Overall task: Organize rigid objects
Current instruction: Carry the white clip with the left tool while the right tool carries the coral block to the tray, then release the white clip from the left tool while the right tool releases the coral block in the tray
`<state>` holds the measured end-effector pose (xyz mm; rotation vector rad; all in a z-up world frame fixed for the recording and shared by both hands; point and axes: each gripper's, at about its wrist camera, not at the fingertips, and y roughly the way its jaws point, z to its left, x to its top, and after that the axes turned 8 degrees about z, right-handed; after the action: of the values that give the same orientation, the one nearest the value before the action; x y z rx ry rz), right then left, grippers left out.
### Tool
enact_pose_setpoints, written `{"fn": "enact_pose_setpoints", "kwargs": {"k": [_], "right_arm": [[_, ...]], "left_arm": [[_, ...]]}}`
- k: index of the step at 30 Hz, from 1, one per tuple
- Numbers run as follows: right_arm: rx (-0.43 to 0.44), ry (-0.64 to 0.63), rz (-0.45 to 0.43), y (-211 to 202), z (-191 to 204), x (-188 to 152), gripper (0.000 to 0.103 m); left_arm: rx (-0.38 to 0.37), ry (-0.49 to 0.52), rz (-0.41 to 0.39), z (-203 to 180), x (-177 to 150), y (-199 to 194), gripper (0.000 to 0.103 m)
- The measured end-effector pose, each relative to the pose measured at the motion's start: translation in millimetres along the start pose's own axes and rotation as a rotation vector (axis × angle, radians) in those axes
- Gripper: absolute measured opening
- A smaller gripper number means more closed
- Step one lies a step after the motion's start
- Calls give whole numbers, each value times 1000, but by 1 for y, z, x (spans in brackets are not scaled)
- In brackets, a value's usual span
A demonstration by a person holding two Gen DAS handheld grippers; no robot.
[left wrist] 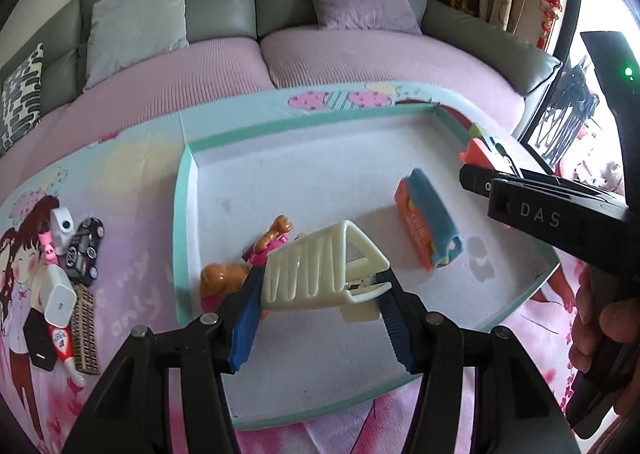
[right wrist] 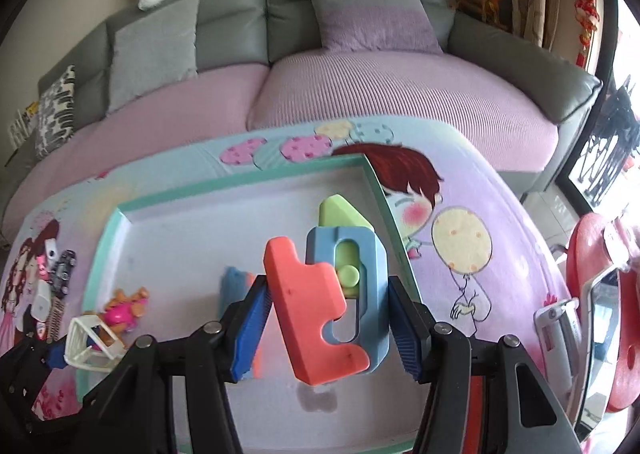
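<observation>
Left gripper (left wrist: 320, 306): blue pads clamped on a cream hair claw clip (left wrist: 320, 270), held above the white floor of a teal-rimmed tray (left wrist: 182, 214). The clip's long axis runs across the jaws; its teeth face up and away towards the sofa (left wrist: 256, 2).

Right gripper (right wrist: 324, 326): closed on a toy knife (right wrist: 340, 290) with a coral handle, blue body and green blade, held over the tray's right side. Its long axis slants upward, the green tip pointing towards the tray's far right corner.

In the tray: an orange-and-pink doll (left wrist: 256, 254) under the clip, and an orange-and-blue block (left wrist: 428, 222). Left of the tray, on the cartoon-print mat (left wrist: 120, 182): a white charger (left wrist: 60, 296) and a toy car (left wrist: 84, 250).
</observation>
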<state>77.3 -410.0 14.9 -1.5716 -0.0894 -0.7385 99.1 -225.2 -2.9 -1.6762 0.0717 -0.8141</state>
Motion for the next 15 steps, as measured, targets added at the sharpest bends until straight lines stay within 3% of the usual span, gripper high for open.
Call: {"fn": "enact_pose_setpoints", "kwargs": {"k": [15], "right_arm": [[9, -40, 78, 27, 15, -12, 61]], "left_arm": [[27, -8, 11, 7, -2, 8, 57]]}}
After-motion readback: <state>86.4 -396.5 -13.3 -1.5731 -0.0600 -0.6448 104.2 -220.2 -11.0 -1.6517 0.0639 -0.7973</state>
